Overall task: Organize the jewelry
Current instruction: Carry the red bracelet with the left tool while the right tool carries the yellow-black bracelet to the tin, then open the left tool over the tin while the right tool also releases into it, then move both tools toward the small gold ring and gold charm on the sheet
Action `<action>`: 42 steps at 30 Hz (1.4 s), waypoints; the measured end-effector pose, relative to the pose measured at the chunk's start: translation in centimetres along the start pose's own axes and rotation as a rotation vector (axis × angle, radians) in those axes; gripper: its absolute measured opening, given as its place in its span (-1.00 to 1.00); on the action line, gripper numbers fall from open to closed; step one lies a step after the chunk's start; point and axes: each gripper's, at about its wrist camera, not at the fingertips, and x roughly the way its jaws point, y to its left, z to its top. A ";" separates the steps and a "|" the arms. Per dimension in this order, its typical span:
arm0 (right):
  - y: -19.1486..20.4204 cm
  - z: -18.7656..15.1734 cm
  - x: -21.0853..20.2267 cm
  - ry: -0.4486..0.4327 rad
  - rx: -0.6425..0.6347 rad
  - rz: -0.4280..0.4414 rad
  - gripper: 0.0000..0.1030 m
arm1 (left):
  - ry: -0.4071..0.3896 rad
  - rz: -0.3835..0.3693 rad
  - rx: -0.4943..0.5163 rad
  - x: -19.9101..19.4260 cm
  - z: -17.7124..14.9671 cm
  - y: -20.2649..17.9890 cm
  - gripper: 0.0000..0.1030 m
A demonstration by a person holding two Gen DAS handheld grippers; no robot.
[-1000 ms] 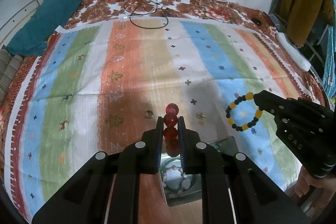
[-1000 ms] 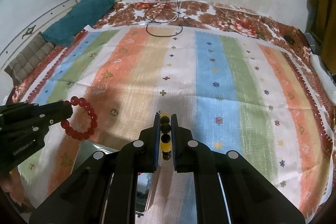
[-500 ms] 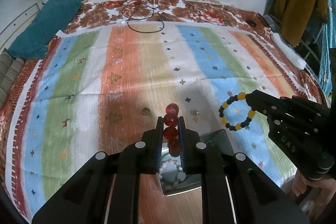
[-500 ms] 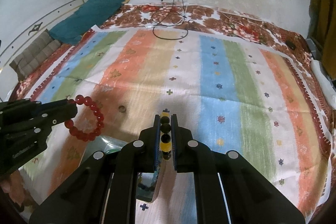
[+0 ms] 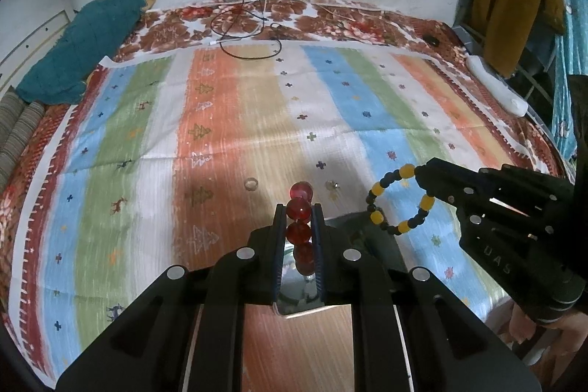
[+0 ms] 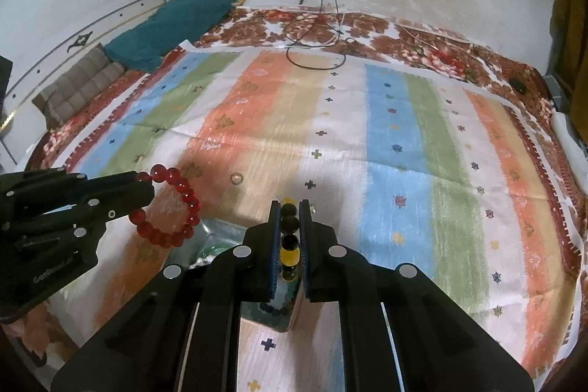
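Over box point(image 6: 220, 234) on bed: left gripper point(image 5: 299, 221) grasping red bracelet point(image 6: 172, 208), right gripper point(image 6: 290, 226) grasping yellow-black bracelet point(image 5: 400, 199). Neither dropped in yet; two rings point(image 5: 251, 184) left on bedsheet.

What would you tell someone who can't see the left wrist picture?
Two black fingers pinch a red bead bracelet above a striped blanket. On the right, another gripper holds a black and yellow bracelet, and two small rings lie on the blanket.

"DAS" letters on right tool point(image 5: 417, 171) body, other lettering illegible
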 end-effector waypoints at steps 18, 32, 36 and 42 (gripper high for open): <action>0.2 -1.4 0.9 0.062 0.004 -0.004 -0.49 | 0.052 -0.004 -0.026 0.1 -1.0 0.4 -0.68; -1.7 -1.0 2.8 0.116 0.064 -0.026 -0.12 | 0.060 0.036 -0.099 1.0 -0.2 3.1 -0.09; -2.0 -0.7 3.7 0.137 0.074 -0.019 -0.04 | 0.074 0.045 -0.092 1.9 0.3 3.3 0.05; -2.2 -0.3 5.3 0.165 0.070 -0.025 0.02 | 0.113 0.060 -0.084 3.8 1.1 3.8 0.07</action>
